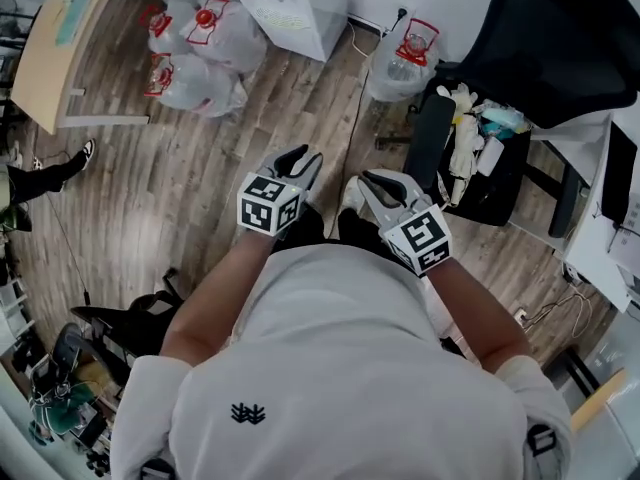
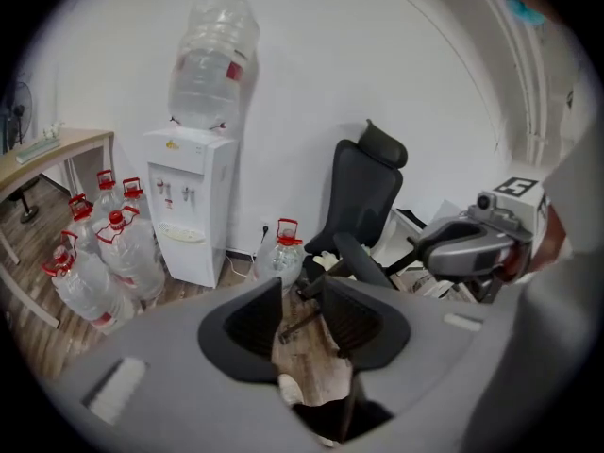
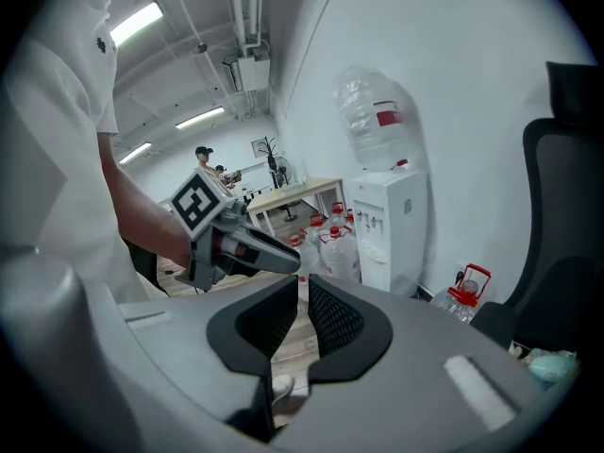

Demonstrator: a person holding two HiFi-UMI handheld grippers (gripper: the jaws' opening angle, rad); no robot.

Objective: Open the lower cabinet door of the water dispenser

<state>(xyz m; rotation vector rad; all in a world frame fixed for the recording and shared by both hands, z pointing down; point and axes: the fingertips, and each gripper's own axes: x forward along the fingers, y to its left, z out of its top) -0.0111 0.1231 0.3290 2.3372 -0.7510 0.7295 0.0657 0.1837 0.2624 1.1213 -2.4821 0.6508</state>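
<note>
The white water dispenser [image 2: 193, 206] stands against the wall with a large bottle [image 2: 212, 64] on top; its lower cabinet door [image 2: 184, 258] is closed. The right gripper view shows the dispenser [image 3: 392, 225] too, and in the head view only its top [image 1: 285, 3] shows, at the upper edge. Both grippers are held close to the person's body, well short of it. My left gripper [image 1: 305, 158] [image 2: 302, 295] is open with nothing between its pads. On my right gripper [image 1: 372, 180] [image 3: 304, 286] the jaws stand almost together, with nothing between them.
Several water jugs [image 1: 195, 43] [image 2: 104, 253] crowd the floor left of the dispenser, one more jug [image 1: 405, 53] [image 2: 280, 253] to its right. A black office chair [image 1: 540, 38] [image 2: 363, 196] stands at the right. A wooden table [image 1: 60, 38] is at the far left.
</note>
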